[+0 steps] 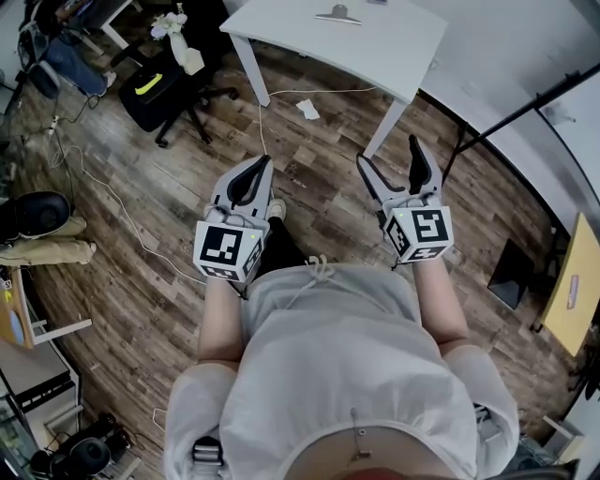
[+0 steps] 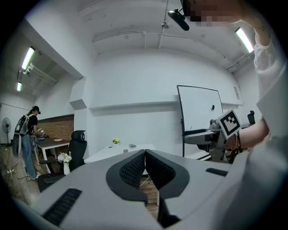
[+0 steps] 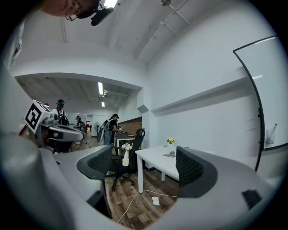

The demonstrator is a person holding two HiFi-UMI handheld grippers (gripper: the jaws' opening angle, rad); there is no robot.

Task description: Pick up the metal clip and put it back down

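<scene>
Plainly, everything turns on the gap between the claws and the table (image 1: 394, 56). The metal clip (image 1: 337, 14) lies on the tabletop, set back from the table's near edge and well apart from both claws, with bare wood floor (image 1: 319, 141) between the person and the table. It looks to lie crosswise, its long axis running roughly along the table's near edge, though it is too small in the head view to be sure of this.

The right claw (image 1: 392, 155) is released, its jaws spread wide with nothing between them but a far view of the table. In the right gripper view the clip shows as a small grey shape on the tabletop, just inside the line of the right-hand jaw. The left claw (image 1: 258, 164) is clenched on nothing, its ribbed pads meeting tip to tip.

Both claws point toward the table, and the right one is somewhat nearer to the clip. I judge the reach falls to that one. It calls for a step up to the table before any grasp.
</scene>
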